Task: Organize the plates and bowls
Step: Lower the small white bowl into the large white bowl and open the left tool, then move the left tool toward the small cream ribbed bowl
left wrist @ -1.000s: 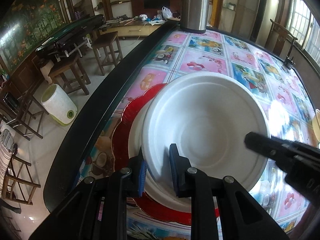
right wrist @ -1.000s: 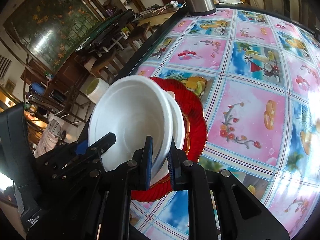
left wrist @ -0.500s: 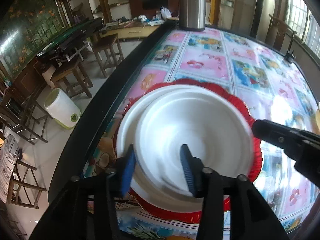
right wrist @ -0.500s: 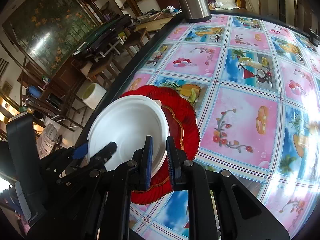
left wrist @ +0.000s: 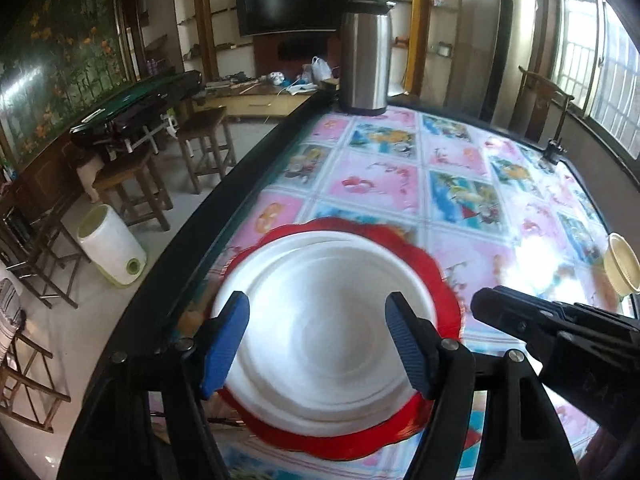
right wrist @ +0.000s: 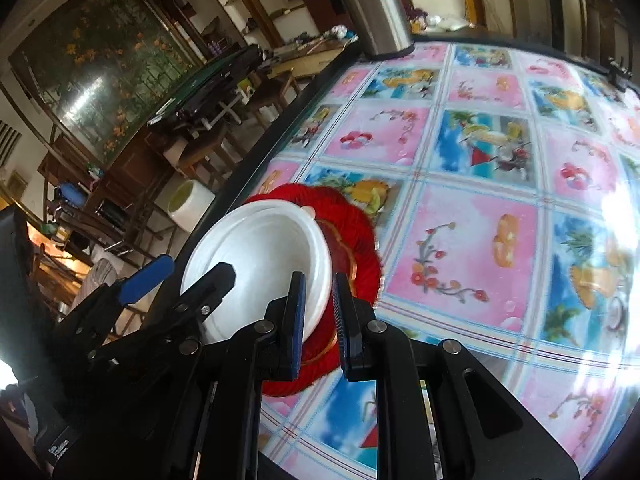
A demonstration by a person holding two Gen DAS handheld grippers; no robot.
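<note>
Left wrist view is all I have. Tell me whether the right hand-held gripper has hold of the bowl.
Observer: Yes. The right hand-held gripper is shut on the bowl's near rim.
Operator: Say how the bowl sits on the plate.
Observer: Off centre, to the left in the right wrist view. The plate's gold-lined middle shows bare on the right.
</note>
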